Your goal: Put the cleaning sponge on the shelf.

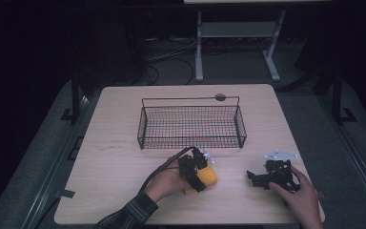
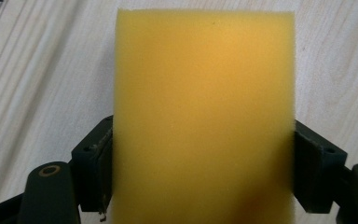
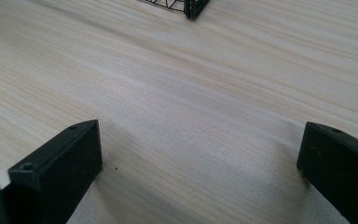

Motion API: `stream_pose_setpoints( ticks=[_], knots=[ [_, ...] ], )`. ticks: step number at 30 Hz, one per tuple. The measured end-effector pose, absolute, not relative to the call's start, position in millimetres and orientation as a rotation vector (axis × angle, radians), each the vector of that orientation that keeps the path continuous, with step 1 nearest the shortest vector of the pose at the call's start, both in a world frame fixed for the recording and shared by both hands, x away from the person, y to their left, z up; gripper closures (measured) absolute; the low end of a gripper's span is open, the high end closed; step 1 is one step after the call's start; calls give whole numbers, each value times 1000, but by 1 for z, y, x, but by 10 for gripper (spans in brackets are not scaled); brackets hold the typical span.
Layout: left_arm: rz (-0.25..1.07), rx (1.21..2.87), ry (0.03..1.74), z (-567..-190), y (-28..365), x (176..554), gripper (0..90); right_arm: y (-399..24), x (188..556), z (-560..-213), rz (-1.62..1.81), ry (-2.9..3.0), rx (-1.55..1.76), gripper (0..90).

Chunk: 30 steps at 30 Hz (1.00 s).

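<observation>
Left tongs (image 2: pixel 200 154) clamp yellow sponge (image 2: pixel 203 116) between both pads, sponge resting on tabletop (image 1: pixel 119 162). Right tongs (image 3: pixel 200 158) gape wide, nothing between them. Wire basket (image 1: pixel 190 125) just beyond left tongs.

A pale wood-grain surface (image 1: pixel 124 157) carries a black wire basket (image 1: pixel 191 125) towards its far side and a yellow sponge (image 1: pixel 208 177) nearer, apparently lying flat on it.

dim room on my feed, pale wooden table (image 1: pixel 124 191), grey floor (image 1: pixel 314 114), white-legged stand (image 1: pixel 238 43) behind, cables (image 1: pixel 171 59) trailing
</observation>
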<state>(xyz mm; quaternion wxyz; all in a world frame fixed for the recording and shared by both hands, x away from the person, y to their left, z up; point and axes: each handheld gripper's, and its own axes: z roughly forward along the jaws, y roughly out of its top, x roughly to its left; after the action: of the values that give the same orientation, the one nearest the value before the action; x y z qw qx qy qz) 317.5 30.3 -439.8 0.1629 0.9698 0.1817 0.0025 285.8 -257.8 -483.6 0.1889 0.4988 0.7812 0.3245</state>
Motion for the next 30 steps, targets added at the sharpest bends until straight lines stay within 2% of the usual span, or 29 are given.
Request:
stream_pose_setpoints(
  ticks=[30],
  knots=[
    [32, 2683, 559, -410, 55, 322, 225, -258, 286, -484, 914, 2196, 1402, 0]
  ],
)
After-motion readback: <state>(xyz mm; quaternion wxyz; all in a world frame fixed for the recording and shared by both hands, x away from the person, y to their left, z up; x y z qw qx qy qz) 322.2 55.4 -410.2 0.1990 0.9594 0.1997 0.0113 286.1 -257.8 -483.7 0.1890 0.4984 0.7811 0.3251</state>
